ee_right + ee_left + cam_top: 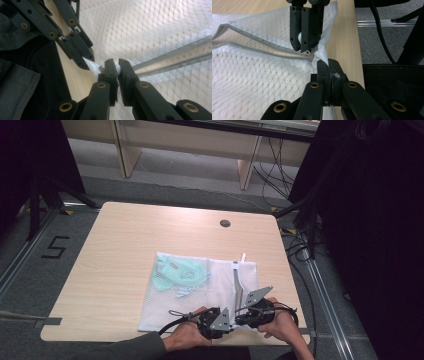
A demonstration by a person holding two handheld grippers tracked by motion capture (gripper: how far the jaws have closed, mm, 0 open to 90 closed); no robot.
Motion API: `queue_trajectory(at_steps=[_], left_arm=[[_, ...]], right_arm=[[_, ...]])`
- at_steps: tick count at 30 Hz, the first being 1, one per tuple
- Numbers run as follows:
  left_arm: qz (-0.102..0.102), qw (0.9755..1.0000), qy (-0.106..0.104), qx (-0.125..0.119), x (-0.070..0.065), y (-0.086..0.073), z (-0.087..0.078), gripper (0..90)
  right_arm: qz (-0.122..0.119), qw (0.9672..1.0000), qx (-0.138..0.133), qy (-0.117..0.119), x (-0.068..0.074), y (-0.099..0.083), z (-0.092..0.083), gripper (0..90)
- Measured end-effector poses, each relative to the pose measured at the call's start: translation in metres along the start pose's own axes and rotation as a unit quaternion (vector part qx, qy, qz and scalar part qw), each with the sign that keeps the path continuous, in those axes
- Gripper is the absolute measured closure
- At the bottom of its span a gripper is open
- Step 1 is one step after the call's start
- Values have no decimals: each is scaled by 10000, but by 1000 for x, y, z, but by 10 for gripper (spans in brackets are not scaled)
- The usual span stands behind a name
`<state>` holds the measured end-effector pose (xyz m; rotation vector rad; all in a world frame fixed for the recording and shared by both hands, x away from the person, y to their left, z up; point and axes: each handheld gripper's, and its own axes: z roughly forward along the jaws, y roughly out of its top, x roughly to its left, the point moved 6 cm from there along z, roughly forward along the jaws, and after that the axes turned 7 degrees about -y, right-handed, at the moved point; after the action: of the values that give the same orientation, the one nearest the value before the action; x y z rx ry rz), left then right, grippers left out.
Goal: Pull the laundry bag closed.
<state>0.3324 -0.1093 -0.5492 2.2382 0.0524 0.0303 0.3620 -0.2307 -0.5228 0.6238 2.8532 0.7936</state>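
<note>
From my remote station I find a light wood-grain table (120, 265) with rounded corners and a round dark cable port (225, 223) near its far edge at about 12 o'clock. The table stands on grey carpeted flooring (165, 175); a number five (54, 247) is taped on the floor at 9 o'clock, and black cables (300, 250) trail along a metal floor rail at 3 o'clock. Pale wooden furniture legs (129, 150) stand beyond the table at 11 and 1 o'clock, with dark curtains (370, 220) closing both sides of the room. A white mesh laundry bag (165, 305) lies flat on the near half of the table, from the centre toward 6 o'clock, with a mint-green garment (180, 275) inside its far-left part and a grey zipper (237, 282) running along its right side. The left gripper (218, 321) sits at the bag's near edge at 6 o'clock, its jaws clamped narrow on a pinch of the white mesh beside the zipper's end. The right gripper (245, 311) is just beside it, nearly touching, jaws likewise closed tight on a small white piece at the zipper's near end; whether that is the pull or fabric I cannot tell. The person's hands enter from the near edge.
</note>
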Motion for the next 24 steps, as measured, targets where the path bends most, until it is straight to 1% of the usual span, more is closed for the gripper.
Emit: queue_trajectory(at_steps=[1,2,3,4,6,7,8,9,10,11,15,19,20,21,22,24], left_arm=[[3,10000,6,-4,0,0,0,887],[-13,10000,17,-33,0,1,0,887],[-5,10000,27,-26,1,0,0,887],[69,10000,45,-4,2,0,-1,887],[64,10000,23,6,1,0,0,887],[25,10000,18,10,0,-1,0,887],[39,10000,43,9,0,-1,0,888],[60,10000,69,18,1,-1,-1,888],[153,9998,89,63,2,-1,-2,888],[157,9998,85,57,2,-1,-2,888],[163,9998,91,72,2,-1,-3,888],[182,9997,109,95,2,-1,-3,888],[116,9999,89,80,1,-1,-3,888],[107,9999,82,76,2,-1,-3,888],[48,10000,87,8,1,0,-3,888],[128,9998,87,86,2,-1,-4,888]], right_arm=[[23,10000,6,7,0,0,0,865],[90,9999,51,-36,1,0,0,865],[89,9999,46,-39,1,0,0,865],[94,9999,55,-45,0,0,0,865],[122,9999,43,-14,0,1,2,865],[163,9998,108,4,1,1,2,865],[171,9998,117,-4,1,1,3,865],[171,9998,115,8,1,1,3,865],[171,9998,94,31,0,1,4,865],[205,9997,97,79,0,1,4,865],[203,9998,86,30,-1,2,5,865],[211,9997,90,73,-1,2,5,865],[234,9997,92,70,-1,2,6,865],[221,9997,98,79,-1,2,6,865],[213,9997,100,81,-1,2,5,865],[216,9997,84,69,-2,3,6,865]])
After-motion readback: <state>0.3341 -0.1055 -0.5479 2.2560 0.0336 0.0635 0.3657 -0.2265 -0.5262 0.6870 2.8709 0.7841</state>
